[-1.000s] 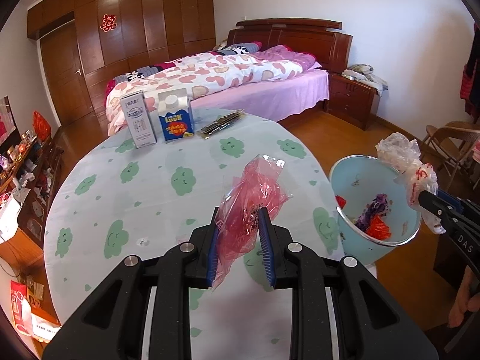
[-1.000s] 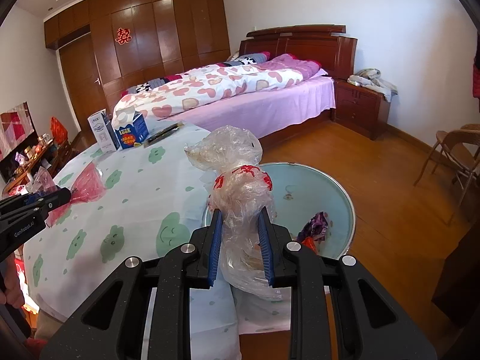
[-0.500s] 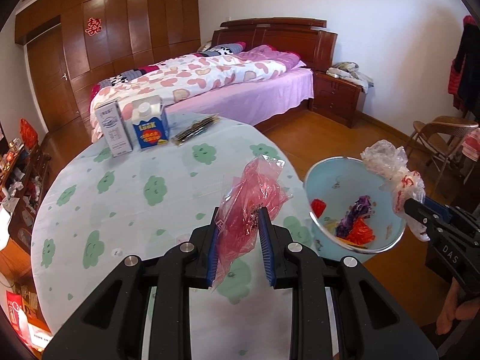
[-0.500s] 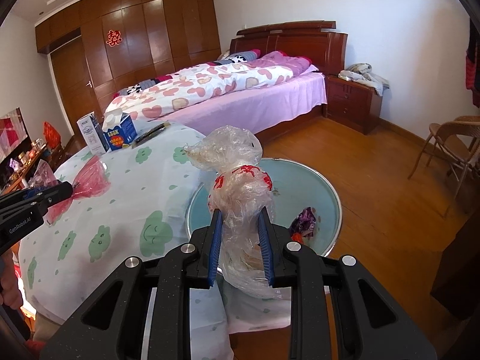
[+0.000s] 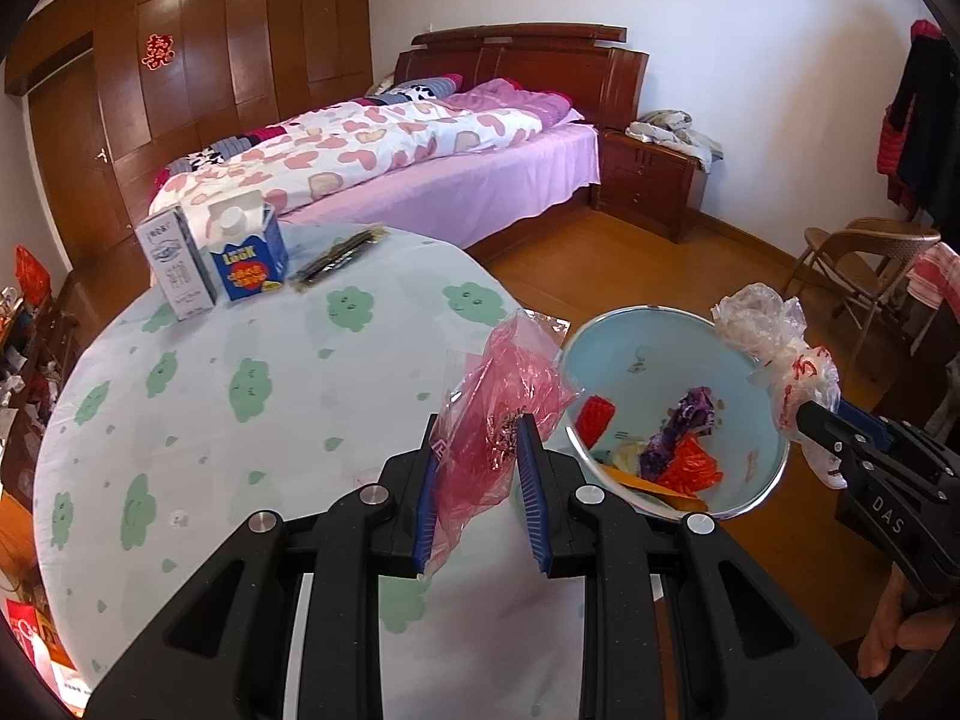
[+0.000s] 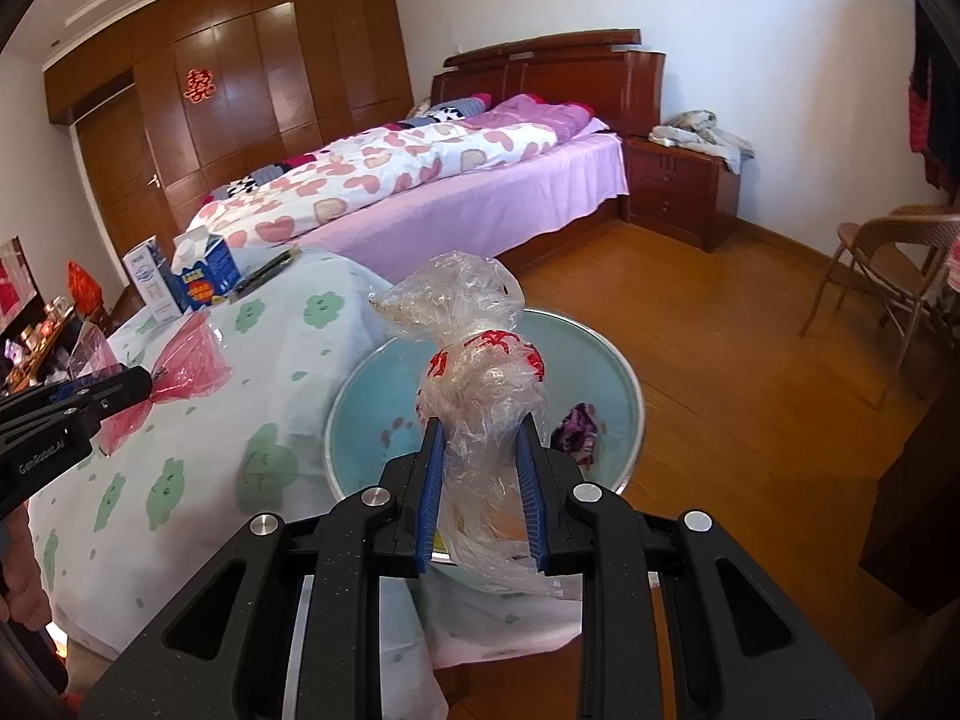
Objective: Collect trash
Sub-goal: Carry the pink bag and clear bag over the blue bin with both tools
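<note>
The left gripper (image 5: 479,468) is clenched on a crumpled pink plastic bag (image 5: 501,402), held above the near right edge of the table (image 5: 252,420). The right gripper (image 6: 482,474) grasps a clear plastic bag with red print (image 6: 480,372), held over the near rim of the light blue bin (image 6: 384,414). The bin stands just beside the table's right edge and contains purple, red and orange scraps (image 5: 678,450). At the far left of the table stand a white carton (image 5: 174,264) and a blue carton (image 5: 246,255), touching, with a dark flat packet (image 5: 339,252) just right of them.
</note>
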### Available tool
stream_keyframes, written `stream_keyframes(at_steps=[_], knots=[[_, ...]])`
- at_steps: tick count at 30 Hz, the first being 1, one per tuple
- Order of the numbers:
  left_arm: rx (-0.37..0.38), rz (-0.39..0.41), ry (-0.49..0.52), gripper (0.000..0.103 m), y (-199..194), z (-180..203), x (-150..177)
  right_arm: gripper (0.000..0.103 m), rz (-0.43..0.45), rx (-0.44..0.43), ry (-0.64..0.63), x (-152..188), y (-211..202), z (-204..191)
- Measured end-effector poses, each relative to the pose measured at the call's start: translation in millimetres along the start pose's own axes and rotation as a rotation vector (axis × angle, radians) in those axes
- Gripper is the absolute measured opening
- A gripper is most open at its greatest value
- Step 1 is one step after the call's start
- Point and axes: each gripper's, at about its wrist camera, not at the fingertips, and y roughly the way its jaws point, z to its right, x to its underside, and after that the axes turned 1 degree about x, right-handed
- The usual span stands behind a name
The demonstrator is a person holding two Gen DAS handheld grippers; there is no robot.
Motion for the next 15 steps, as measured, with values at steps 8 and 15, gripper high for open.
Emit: stream_keyframes(at_steps=[8, 15], knots=[[0.020, -0.014, 0.029, 0.024, 13.7, 21.0, -3.6, 0.024, -0.007, 0.042, 0.039, 3.6, 5.3, 16.6], [0.036, -0.017, 0.058, 0.024, 20.5, 42.5, -8.8, 0.024, -0.004, 0.060, 0.062, 4.2, 7.9, 29.8]])
